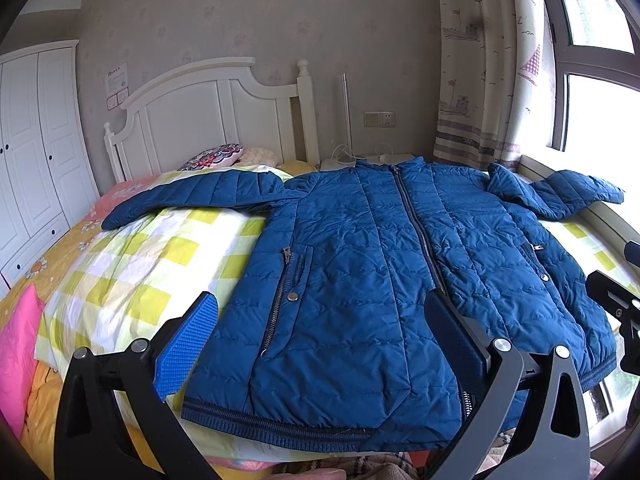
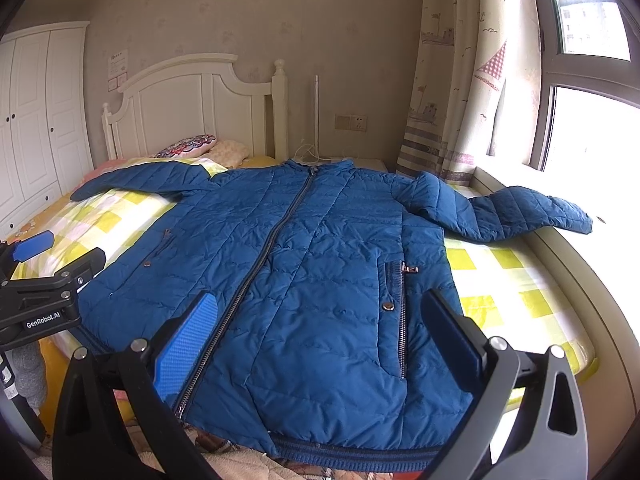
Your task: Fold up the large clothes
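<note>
From the left wrist camera, a blue quilted jacket [image 1: 380, 264] lies front-up and zipped on a yellow-and-white checked blanket [image 1: 152, 264] spread over the bed. Its collar points toward the white headboard [image 1: 208, 120] and its ribbed hem [image 1: 280, 424] lies at the edge of the bed farthest from that headboard. One sleeve [image 1: 192, 196] stretches out flat across the blanket on the wardrobe side; the other sleeve [image 1: 560, 194] bends toward the window sill. The left gripper [image 1: 324, 340] hangs above the hem end of the jacket with its two blue-padded fingers [image 1: 188, 344] spread wide, nothing between them and no contact with the fabric that I can see. A patterned pillow [image 1: 214, 157] rests just below the headboard. A white wardrobe [image 1: 36, 152] stands to the side of the headboard away from the window.

From the right wrist camera, the same jacket [image 2: 304, 264] fills the middle of the bed, zip running from the hem toward the headboard [image 2: 192, 108]. The right gripper [image 2: 320, 340] is likewise wide open and empty, poised over the hem half of the jacket beside a zipped pocket [image 2: 396, 308]. The left gripper [image 2: 44, 264] shows at the frame edge, over the jacket's side farther from the window. A printed curtain [image 2: 452, 80] hangs to the window side of the headboard.
</note>
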`<state>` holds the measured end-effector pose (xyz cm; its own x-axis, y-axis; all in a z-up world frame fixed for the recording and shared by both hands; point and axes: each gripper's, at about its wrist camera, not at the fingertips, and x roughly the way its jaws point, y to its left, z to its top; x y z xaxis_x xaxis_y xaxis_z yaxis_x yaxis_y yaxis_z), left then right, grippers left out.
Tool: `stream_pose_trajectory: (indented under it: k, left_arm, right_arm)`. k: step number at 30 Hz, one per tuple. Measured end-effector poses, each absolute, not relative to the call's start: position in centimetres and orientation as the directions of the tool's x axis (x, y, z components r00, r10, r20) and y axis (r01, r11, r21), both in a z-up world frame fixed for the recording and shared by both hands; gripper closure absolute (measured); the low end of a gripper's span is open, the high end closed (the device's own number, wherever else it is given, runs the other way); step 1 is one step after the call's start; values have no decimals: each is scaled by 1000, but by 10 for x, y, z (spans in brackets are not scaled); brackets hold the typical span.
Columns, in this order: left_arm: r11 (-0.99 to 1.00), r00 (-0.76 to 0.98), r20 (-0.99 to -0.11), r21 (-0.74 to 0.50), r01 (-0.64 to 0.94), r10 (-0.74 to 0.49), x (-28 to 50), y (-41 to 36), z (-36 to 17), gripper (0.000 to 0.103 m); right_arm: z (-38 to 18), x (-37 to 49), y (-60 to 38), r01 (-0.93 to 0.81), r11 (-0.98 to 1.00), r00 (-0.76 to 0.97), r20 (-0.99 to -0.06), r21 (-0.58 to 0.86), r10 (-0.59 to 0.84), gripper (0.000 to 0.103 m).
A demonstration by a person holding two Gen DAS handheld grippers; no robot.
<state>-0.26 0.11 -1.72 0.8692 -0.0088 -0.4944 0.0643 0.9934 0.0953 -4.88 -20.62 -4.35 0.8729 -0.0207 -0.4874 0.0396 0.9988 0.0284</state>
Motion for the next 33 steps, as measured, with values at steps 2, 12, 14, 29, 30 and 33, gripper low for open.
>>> stream_pose_trajectory:
  k: [2,12,14,29,30,33]
  left_arm:
    - [993,869,-494,96,67,-11,2,2,-12,4]
    - [994,864,-503,93,65,-9,2,4,-16,4]
    - [994,864,-503,91,64,-9,2,4,-17,4]
    - [994,842,-539,93,64,-4,13,4,-28,4]
    - [994,841,-542,92,64,-4,14,4,-28,4]
    - [994,840,-542,93,64,-4,15,4,-27,4]
  right_arm:
    - [-44,-48,-206,39,999,872,-489,29,-20,2]
    - [-47,-47,-208,38,998,867,-498,40,-13,2]
    - [-48,-47,-208,38,998,867,-497,42,-12,2]
    - [-59,-38,-216,47,997,845,-534,68,-3,2]
    - [-59,-37,-216,47,996,844,-537,73,-1,2]
    - [-59,-36,-215,43,996,843,-537,72,2,2]
